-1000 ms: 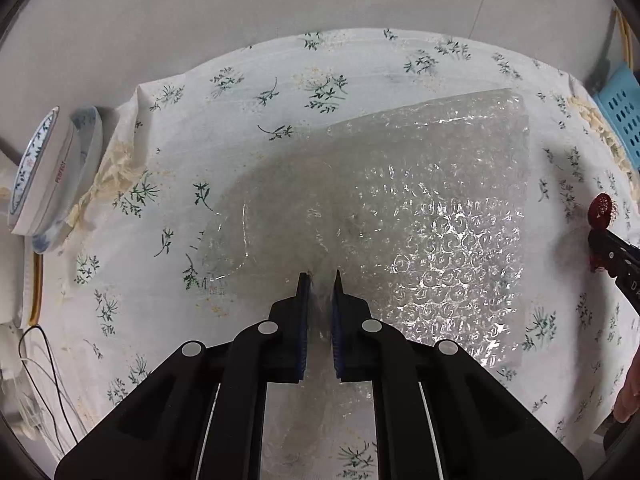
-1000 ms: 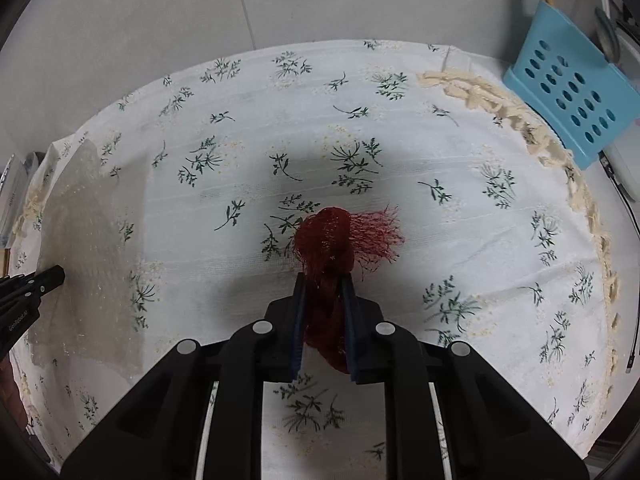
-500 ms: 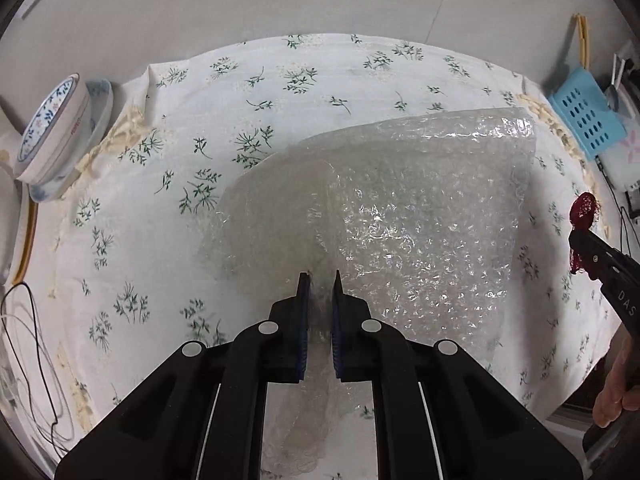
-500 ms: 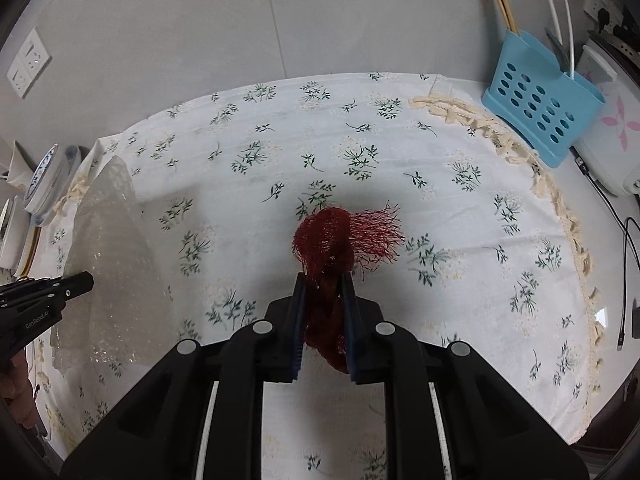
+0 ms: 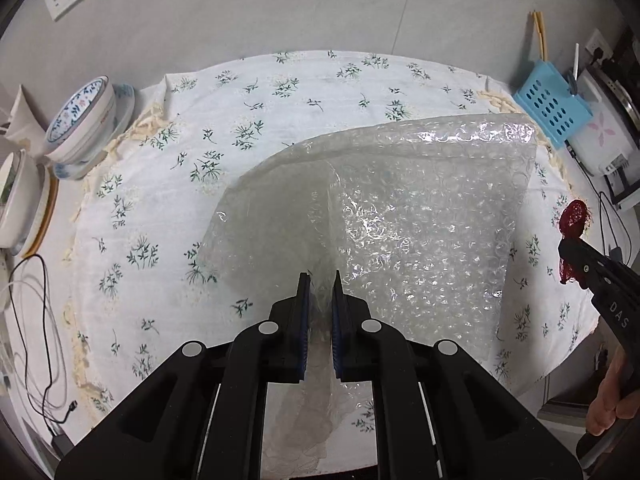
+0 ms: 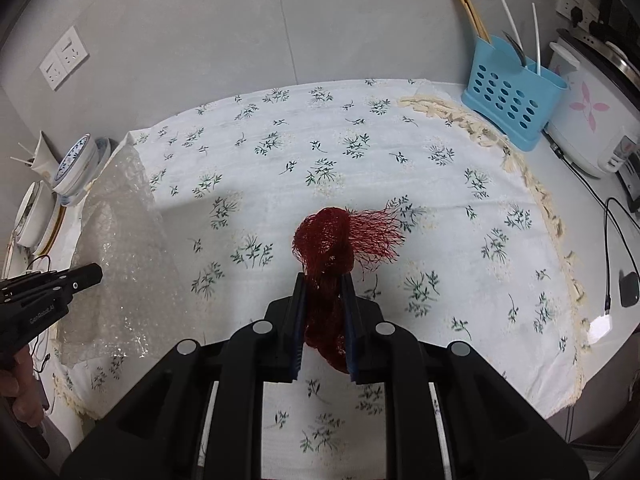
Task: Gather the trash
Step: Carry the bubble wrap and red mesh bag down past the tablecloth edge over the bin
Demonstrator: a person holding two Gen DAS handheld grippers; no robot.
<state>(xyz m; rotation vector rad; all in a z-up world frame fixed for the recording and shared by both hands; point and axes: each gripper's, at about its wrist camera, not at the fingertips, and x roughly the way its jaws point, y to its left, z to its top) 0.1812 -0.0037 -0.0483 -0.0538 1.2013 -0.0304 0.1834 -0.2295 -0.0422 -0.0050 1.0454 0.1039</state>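
Observation:
My left gripper is shut on a clear sheet of bubble wrap and holds it lifted above the flowered tablecloth. The sheet hangs in front of the camera. My right gripper is shut on a bunched red mesh net, held above the tablecloth. The right gripper with the net shows at the right edge of the left wrist view. The left gripper and the bubble wrap show at the left of the right wrist view.
Stacked blue-and-white bowls and plates stand at the left beside cables. A blue perforated utensil holder and a white rice cooker stand at the back right. A black cable lies right of the cloth.
Both grippers have risen and pulled back from the table with their loads. More of the wall, sockets and side objects is in view.

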